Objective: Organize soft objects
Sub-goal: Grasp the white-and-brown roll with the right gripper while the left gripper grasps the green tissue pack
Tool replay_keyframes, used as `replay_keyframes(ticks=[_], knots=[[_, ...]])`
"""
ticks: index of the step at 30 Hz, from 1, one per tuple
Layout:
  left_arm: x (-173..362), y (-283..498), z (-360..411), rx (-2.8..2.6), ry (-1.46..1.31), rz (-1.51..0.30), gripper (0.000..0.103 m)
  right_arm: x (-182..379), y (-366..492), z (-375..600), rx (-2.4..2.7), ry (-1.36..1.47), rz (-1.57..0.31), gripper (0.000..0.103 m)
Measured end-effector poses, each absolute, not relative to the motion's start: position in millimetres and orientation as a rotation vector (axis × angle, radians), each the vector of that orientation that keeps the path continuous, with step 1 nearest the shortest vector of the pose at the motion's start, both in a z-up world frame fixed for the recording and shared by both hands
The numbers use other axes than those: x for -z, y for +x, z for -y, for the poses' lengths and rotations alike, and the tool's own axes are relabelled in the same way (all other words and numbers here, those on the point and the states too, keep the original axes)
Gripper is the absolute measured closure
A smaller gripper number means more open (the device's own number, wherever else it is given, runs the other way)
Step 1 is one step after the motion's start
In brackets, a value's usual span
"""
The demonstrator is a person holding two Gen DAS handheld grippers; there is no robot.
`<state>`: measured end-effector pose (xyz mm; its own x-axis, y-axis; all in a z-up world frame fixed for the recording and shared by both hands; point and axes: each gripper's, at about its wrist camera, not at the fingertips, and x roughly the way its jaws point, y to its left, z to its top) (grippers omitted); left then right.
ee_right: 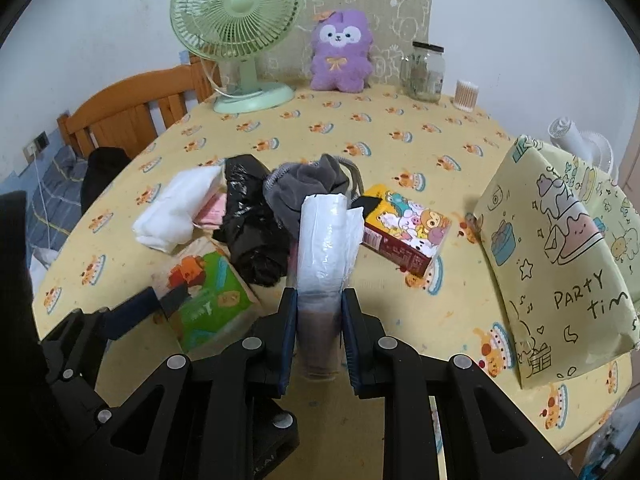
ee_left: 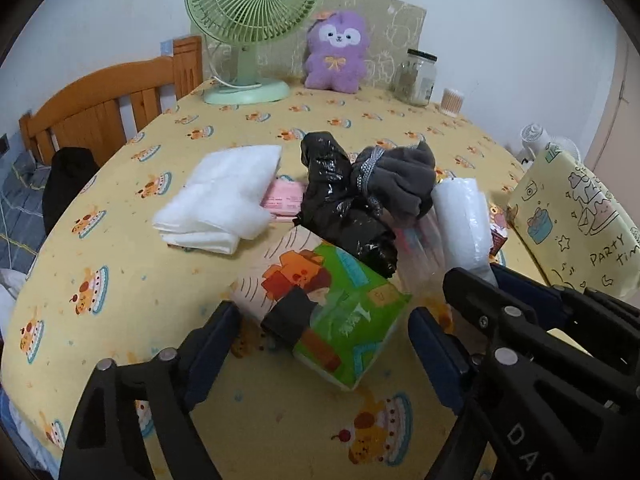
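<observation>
Right gripper (ee_right: 319, 312) clamped on the near end of a white plastic roll (ee_right: 325, 240), roll lifted and pointing away over the pile. Left gripper (ee_left: 320, 320) spread wide around the green tissue pack (ee_left: 332, 312) at the near left of the pile; pads not pressing on the pack, which lies flat on the yellow tablecloth (ee_left: 280, 420). Beyond it: black plastic bag (ee_left: 340, 208), grey sock bundle (ee_left: 400, 184), folded white cloth (ee_left: 224, 196) far left with a pink packet (ee_left: 280, 200) tucked at its edge. Cartoon tissue pack (ee_right: 404, 232) just right of the roll. Yellow "PARTY" bag (ee_right: 556, 264) standing at the right, likely the destination. Step in hand, as judged: get the roll clear and into that bag while the left takes the green pack. Best kept high enough that the roll's far tip does not drag the sock bundle or black bag. Grip sits at one end only, so expect droop; swing slowly, tip leading into the bag's mouth. Mouth not visible from here, so cannot tell if open. For the left: centre the pack between the pads, close across its narrow sides, squeeze lightly since it will crush.
</observation>
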<state>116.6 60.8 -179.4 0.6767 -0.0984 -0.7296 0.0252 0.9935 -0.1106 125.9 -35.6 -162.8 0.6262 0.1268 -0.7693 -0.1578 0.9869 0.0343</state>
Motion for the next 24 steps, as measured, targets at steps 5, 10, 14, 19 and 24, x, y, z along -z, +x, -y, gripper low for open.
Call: replay_keyframes(ticks=[5, 10, 14, 19, 24], knots=[[177.2, 114.8, -61.3, 0.071, -0.108, -0.833, 0.038, 162.1, 127.4, 35.9, -0.173, -0.034, -0.883, 0.078], [166.7, 110.5, -60.2, 0.076, -0.128, -0.807, 0.043, 151.9, 125.3, 35.2, -0.203, -0.051, -0.865, 0.078], [157.9, 107.5, -57.0, 0.063, -0.115, -0.798, 0.044, 144.0, 122.1, 38.5, -0.207, -0.040, -0.844, 0.078], [141.8, 107.1, -50.9, 0.067, -0.109, -0.771, 0.044, 130.6, 122.7, 43.3, -0.243, -0.042, -0.835, 0.078], [122.7, 105.9, -41.9, 0.067, -0.096, -0.726, 0.044, 111.0, 120.8, 51.1, -0.273, -0.048, -0.788, 0.078]])
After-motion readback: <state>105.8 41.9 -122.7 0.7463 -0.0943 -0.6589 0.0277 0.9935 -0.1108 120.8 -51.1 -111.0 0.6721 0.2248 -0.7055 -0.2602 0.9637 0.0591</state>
